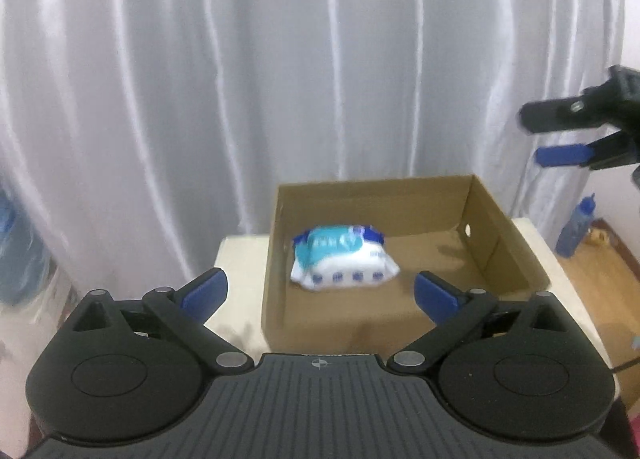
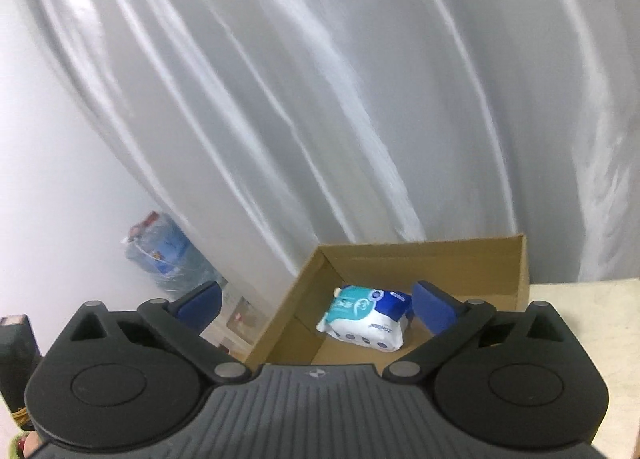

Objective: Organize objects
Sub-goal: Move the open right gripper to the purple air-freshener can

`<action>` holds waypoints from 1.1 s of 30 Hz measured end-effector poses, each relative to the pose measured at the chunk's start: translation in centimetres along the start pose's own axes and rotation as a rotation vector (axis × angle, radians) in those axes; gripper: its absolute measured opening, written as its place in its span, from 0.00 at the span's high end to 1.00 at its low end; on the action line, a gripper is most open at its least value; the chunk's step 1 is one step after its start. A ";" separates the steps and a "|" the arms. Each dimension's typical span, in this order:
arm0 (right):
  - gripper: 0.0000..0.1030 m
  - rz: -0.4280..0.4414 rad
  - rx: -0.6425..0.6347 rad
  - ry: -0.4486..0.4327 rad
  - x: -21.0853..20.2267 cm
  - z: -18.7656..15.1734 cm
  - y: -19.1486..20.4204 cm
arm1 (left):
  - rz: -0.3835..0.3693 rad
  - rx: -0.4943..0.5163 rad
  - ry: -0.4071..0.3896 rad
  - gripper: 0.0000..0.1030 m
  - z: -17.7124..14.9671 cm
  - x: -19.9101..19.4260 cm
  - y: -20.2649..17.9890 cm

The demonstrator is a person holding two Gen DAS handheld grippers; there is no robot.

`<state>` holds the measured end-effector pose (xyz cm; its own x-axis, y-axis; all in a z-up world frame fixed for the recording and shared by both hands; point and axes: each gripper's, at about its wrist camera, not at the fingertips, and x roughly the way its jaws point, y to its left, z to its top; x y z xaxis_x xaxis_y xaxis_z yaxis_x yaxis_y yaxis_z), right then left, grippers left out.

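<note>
Matt brown cardboard box [image 1: 476,215], glossy plastic-wrapped tissue pack [image 1: 344,259], satiny white curtain [image 1: 240,79], smooth cream tabletop [image 1: 240,259].

One cardboard box [image 1: 400,315] is sitting on one desk [image 1: 240,255], and one pack of wipes [image 1: 344,261] is lying inside it. One blue bottle [image 1: 576,231] is standing on the floor, and one large water jug [image 2: 168,255] is showing by the curtain.

Wipes pack [image 1: 344,257] inside box [image 1: 504,251] on table [image 1: 240,259]
</note>
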<state>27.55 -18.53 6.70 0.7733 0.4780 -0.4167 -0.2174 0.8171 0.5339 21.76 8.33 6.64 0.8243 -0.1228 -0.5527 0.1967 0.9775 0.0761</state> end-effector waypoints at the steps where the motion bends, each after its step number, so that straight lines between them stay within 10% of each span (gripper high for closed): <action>1: 0.00 0.002 -0.011 -0.006 -0.7 -0.6 0.2 | 0.006 -0.017 -0.003 0.01 -0.9 -0.8 -0.1; 9: 0.00 0.053 0.006 0.097 -1.0 -7.8 -0.3 | -0.015 -0.117 -0.026 0.01 -8.0 -3.5 -2.8; 20: 0.01 0.092 0.100 0.257 3.4 -14.5 -0.4 | -0.038 0.033 0.042 0.04 -13.2 2.0 -7.7; 33: 0.31 0.034 0.206 0.375 9.5 -15.9 -2.0 | -0.007 0.019 0.106 0.30 -13.8 7.1 -6.0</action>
<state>25.86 -10.49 -10.07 0.4891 0.6190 -0.6145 -0.0866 0.7355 0.6720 19.14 3.94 -9.20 0.7622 -0.1098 -0.6380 0.2132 0.9731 0.0873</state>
